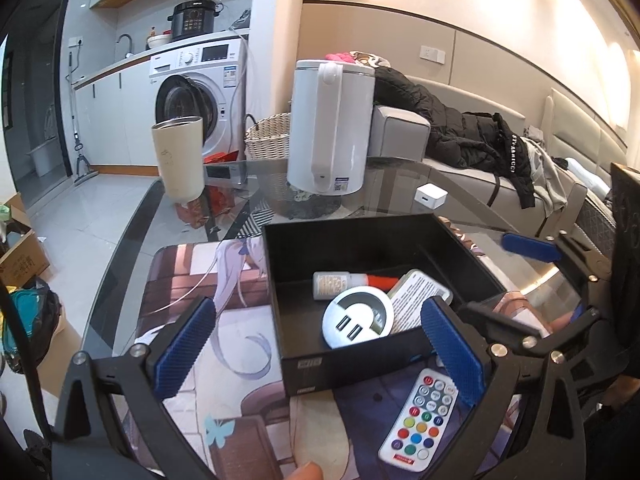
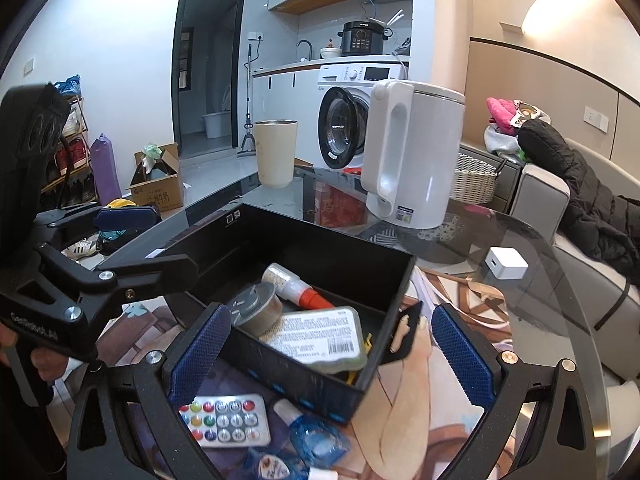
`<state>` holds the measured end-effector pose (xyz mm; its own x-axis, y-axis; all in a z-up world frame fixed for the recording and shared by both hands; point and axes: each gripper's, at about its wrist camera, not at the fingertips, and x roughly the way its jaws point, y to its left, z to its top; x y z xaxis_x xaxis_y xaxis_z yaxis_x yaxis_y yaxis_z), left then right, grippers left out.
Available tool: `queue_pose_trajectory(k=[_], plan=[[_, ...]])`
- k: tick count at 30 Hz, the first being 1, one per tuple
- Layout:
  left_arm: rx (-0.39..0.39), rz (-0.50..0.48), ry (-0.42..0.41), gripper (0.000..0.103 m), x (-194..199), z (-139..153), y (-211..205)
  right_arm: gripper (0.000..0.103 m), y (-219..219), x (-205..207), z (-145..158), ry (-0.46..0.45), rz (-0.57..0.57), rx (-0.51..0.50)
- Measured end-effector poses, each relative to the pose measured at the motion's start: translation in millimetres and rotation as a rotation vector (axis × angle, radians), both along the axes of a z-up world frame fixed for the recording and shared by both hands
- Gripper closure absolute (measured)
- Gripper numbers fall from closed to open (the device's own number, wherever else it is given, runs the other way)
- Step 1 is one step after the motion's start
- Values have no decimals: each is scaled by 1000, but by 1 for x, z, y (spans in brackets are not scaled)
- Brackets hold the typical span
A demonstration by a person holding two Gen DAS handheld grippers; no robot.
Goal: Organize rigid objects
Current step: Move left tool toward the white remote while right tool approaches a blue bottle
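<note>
A black open box [image 1: 304, 372] [image 2: 320, 248] sits on a printed mat on the glass table. Inside lie a round silver USB hub [image 1: 358, 316] [image 2: 256, 310], a small glue bottle with a red tip [image 1: 352, 282] [image 2: 298, 286] and a flat labelled case [image 1: 420, 294] [image 2: 320, 338]. A white remote with coloured buttons [image 1: 420, 420] [image 2: 226, 420] lies on the mat in front of the box. My left gripper [image 1: 320, 352] is open and empty, straddling the box's near wall. My right gripper [image 2: 332, 356] is open and empty at the box's near corner. Blue packets [image 2: 316, 438] lie beside the remote.
A white kettle [image 1: 328, 128] [image 2: 412, 156] and a beige tumbler [image 1: 180, 158] [image 2: 276, 152] stand on the table behind the box. A small white cube [image 1: 430, 197] [image 2: 506, 263] sits to the right. A sofa with a black jacket [image 1: 460, 132] is beyond the table edge.
</note>
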<state>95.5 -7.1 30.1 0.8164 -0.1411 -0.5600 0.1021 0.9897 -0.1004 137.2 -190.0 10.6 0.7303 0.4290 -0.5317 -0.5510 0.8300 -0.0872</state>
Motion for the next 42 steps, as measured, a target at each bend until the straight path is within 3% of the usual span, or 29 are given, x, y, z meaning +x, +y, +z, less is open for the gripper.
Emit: queue_pose_trajectory(k=[20, 30, 42], plan=[[42, 25, 79, 0, -15, -15, -4, 1, -27, -26, -14, 84, -56, -59], [44, -1, 143, 0, -17, -27, -11, 1, -34, -27, -37, 203, -91, -105], [79, -69, 173, 0, -22, -34, -26, 1, -33, -33, -49, 311, -93, -62]])
